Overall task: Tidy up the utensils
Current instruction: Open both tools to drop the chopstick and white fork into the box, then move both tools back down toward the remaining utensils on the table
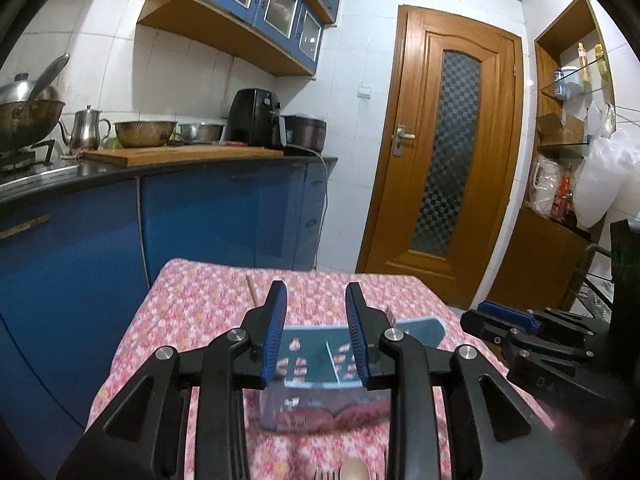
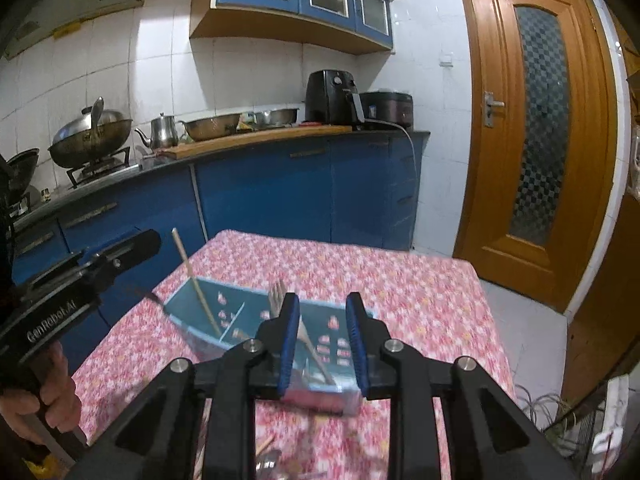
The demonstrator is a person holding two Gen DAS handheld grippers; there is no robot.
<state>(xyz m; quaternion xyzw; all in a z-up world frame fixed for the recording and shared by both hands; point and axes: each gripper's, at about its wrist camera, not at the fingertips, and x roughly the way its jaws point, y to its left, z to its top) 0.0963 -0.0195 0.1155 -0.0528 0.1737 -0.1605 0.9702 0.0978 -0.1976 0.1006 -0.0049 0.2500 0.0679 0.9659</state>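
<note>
A clear blue divided organizer box (image 2: 240,320) stands on the pink floral table (image 2: 400,280). A wooden chopstick (image 2: 192,276) leans in its left compartment. A fork (image 2: 277,294) and another utensil stand in a compartment behind my right gripper's left finger. My right gripper (image 2: 322,344) is open and empty above the box's near end. My left gripper (image 1: 316,336) is open and empty over the box (image 1: 320,350); it also shows in the right wrist view (image 2: 120,256). A spoon and fork (image 1: 348,472) lie on the cloth below it. Loose utensils (image 2: 268,460) lie near the table's front edge.
Blue kitchen cabinets (image 2: 280,188) with a counter holding a wok (image 2: 92,136), kettle, bowls and an air fryer (image 2: 332,96) stand behind the table. A wooden door (image 2: 536,128) is at the right. Shelves with bottles and bags (image 1: 576,160) are at far right.
</note>
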